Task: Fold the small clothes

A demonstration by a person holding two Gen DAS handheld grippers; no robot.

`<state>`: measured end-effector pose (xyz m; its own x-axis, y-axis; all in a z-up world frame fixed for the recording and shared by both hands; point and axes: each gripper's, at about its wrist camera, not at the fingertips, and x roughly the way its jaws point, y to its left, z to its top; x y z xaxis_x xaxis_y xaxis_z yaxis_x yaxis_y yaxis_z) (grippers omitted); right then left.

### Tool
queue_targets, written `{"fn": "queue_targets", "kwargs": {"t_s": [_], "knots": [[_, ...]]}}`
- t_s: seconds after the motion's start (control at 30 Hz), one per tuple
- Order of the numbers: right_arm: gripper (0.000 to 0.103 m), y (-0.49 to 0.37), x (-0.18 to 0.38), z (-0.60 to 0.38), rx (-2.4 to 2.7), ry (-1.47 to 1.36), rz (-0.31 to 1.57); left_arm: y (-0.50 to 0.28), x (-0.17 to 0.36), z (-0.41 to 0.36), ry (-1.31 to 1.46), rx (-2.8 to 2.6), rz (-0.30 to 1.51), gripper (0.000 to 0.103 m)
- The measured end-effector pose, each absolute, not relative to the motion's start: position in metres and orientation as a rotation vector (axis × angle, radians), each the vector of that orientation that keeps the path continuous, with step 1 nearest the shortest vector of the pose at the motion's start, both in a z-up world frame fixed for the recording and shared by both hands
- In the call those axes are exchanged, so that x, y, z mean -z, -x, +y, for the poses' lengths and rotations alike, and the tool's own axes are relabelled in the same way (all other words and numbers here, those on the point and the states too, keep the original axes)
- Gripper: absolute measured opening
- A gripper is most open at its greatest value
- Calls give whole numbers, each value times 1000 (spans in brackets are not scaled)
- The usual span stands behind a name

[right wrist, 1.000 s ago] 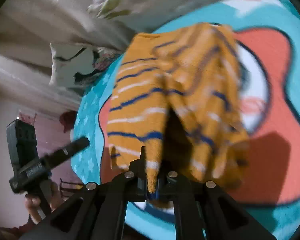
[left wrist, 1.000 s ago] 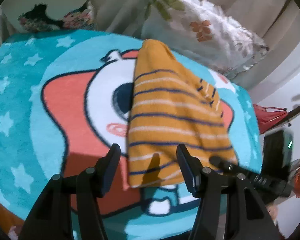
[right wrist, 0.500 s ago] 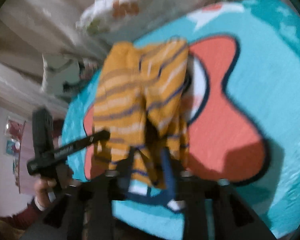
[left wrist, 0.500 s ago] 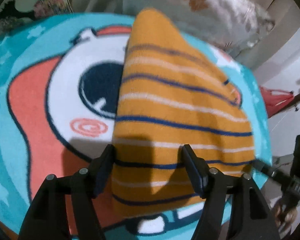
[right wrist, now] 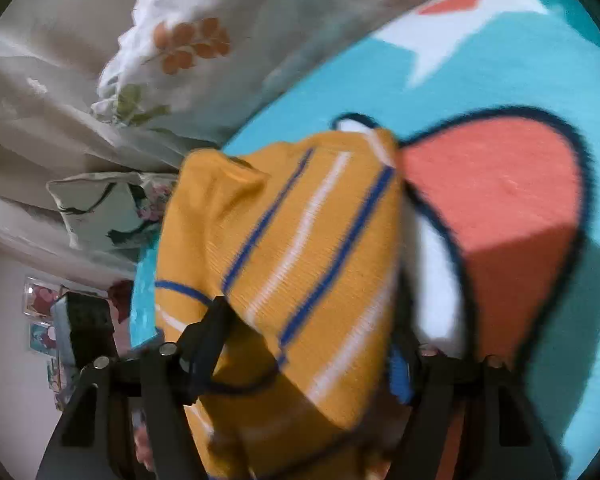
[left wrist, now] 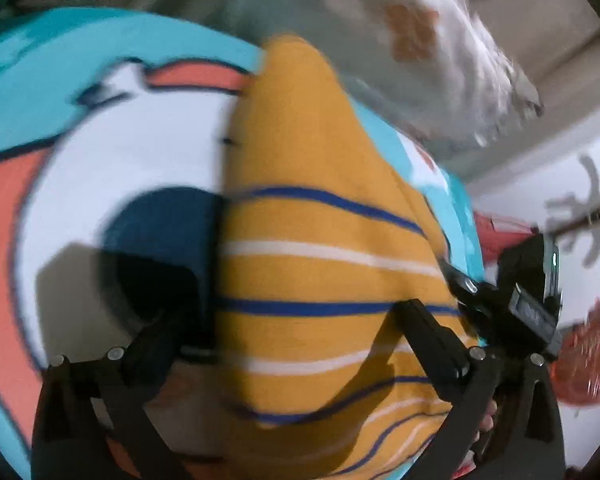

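Observation:
A small orange garment (left wrist: 320, 220) with blue and white stripes lies folded lengthwise on a cartoon blanket (left wrist: 100, 160). My left gripper (left wrist: 296, 304) hangs low over the garment's near end. Its jaws are opening wide, and the cloth lies between and under the fingers without being pinched. In the right wrist view the same garment (right wrist: 284, 216) fills the centre. My right gripper (right wrist: 308, 328) straddles its near edge, jaws opening, pads off the cloth. The right gripper (left wrist: 512, 304) also shows at the garment's right edge in the left wrist view. Both pictures are blurred.
The turquoise blanket (right wrist: 500, 200) with a red and white cartoon figure covers the bed. A floral pillow (left wrist: 420, 40) lies beyond the garment, seen again as the floral pillow (right wrist: 180, 52). A second patterned pillow (right wrist: 100, 208) sits further back. A red bag (left wrist: 580, 360) is off the bed's edge.
Both grippers have dropped closer to the garment. The right gripper, earlier shut on a hanging fold, has let it go and opened. The left jaws have spread wider.

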<state>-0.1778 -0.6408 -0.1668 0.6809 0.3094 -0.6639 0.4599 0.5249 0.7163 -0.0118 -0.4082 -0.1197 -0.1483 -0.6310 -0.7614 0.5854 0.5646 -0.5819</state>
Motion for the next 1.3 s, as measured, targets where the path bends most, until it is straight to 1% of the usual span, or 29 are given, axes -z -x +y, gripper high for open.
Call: {"fn": "queue_targets", "kwargs": {"t_s": [0.03, 0.07, 0.1, 0.17, 0.23, 0.27, 0.3, 0.33, 0.37, 0.47, 0.53, 0.67, 0.73, 0.77, 0.83, 0.87, 0.9, 0.93, 0.97, 1.0, 1.03, 1.07, 1.1, 1.13, 1.17, 1.2, 1.23, 1.27, 1.3], "knots": [[44, 170, 169, -640, 85, -1071, 877, 14, 115, -413, 19, 1057, 1348, 79], [40, 165, 168, -640, 71, -1085, 880, 14, 109, -416, 9, 1054, 1366, 64], [38, 165, 162, -640, 63, -1079, 873, 13, 100, -416, 9, 1043, 1362, 54], [36, 165, 143, -642, 28, -1076, 826, 10, 76, -411, -2, 1039, 1320, 49], [36, 169, 124, -647, 4, -1072, 763, 7, 57, -408, -14, 1032, 1281, 49], [36, 169, 118, -650, -6, -1069, 741, 6, 51, -408, -18, 1021, 1272, 51], [37, 169, 113, -653, -9, -1060, 726, 4, 48, -409, -29, 1002, 1266, 56], [42, 167, 114, -655, 1, -1042, 731, 3, 50, -410, -53, 975, 1257, 60], [48, 165, 119, -656, 42, -1011, 765, 2, 56, -415, -91, 932, 1251, 69], [50, 167, 147, -663, 215, -941, 936, 8, 81, -415, -152, 852, 1301, 69], [50, 185, 145, -669, 231, -996, 880, 16, 79, -404, -115, 859, 1291, 69], [50, 208, 94, -661, 233, -925, 742, 39, 40, -373, -111, 847, 1102, 70], [50, 205, 72, -644, 140, -912, 704, 52, 17, -357, -137, 810, 990, 73], [50, 196, 66, -630, 74, -895, 704, 58, 4, -350, -146, 782, 926, 78], [50, 181, 65, -609, -31, -876, 729, 63, -17, -336, -133, 740, 816, 82], [50, 169, 72, -597, -76, -862, 763, 68, -30, -323, -121, 710, 756, 86], [50, 162, 78, -592, -81, -852, 788, 73, -40, -314, -112, 681, 707, 94], [49, 153, 89, -589, -71, -846, 820, 74, -48, -308, -107, 666, 676, 97], [41, 146, 106, -593, -30, -841, 856, 79, -58, -300, -102, 654, 647, 99], [31, 143, 118, -597, 7, -842, 877, 77, -63, -291, -99, 645, 639, 99], [9, 142, 130, -605, 38, -872, 892, 79, -69, -285, -97, 633, 632, 99], [6, 145, 136, -614, 54, -928, 882, 81, -74, -276, -95, 623, 626, 100], [6, 148, 135, -620, 56, -956, 864, 82, -77, -269, -95, 614, 624, 100], [8, 153, 128, -623, 84, -950, 840, 85, -80, -261, -96, 603, 622, 100], [18, 158, 120, -625, 122, -922, 826, 88, -84, -252, -97, 592, 621, 100], [24, 162, 111, -626, 170, -885, 809, 89, -84, -245, -102, 567, 618, 100], [39, 165, 103, -626, 195, -868, 795, 92, -85, -238, -104, 547, 609, 100], [42, 169, 93, -623, 214, -846, 774, 95, -86, -230, -104, 524, 594, 100], [42, 174, 83, -619, 217, -824, 759, 95, -86, -225, -102, 505, 584, 100]]}}
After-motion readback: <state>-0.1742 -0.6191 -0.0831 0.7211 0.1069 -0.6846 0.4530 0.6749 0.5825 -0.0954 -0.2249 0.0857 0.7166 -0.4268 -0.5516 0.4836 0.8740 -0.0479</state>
